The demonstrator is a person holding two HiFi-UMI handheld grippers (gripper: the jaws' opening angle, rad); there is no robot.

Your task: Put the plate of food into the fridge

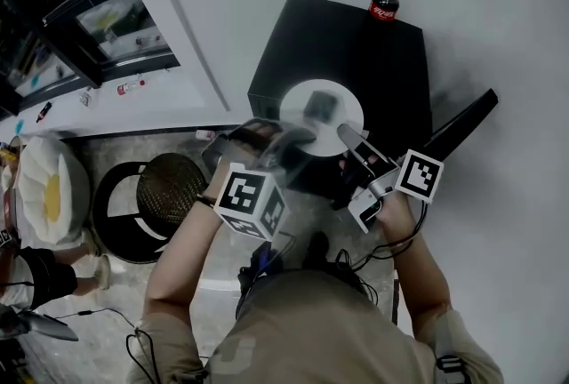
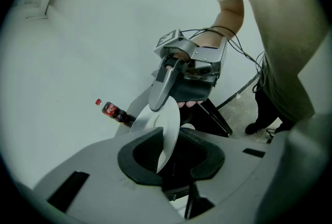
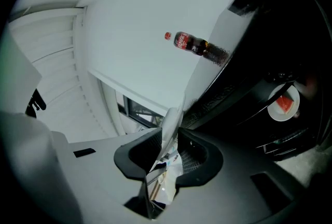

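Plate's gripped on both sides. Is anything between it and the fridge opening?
Nothing visible does. The fridge has its door swung open on the right, and the plate hangs at its front edge, with no object between.

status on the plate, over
Left gripper shut on plate rim. Right gripper around opposite rim, grip unclear. Plate held at fridge, bottle on top, out of the way.

The bottle (image 1: 384,2) stands on the fridge (image 1: 373,53), beyond the plate (image 1: 300,102).
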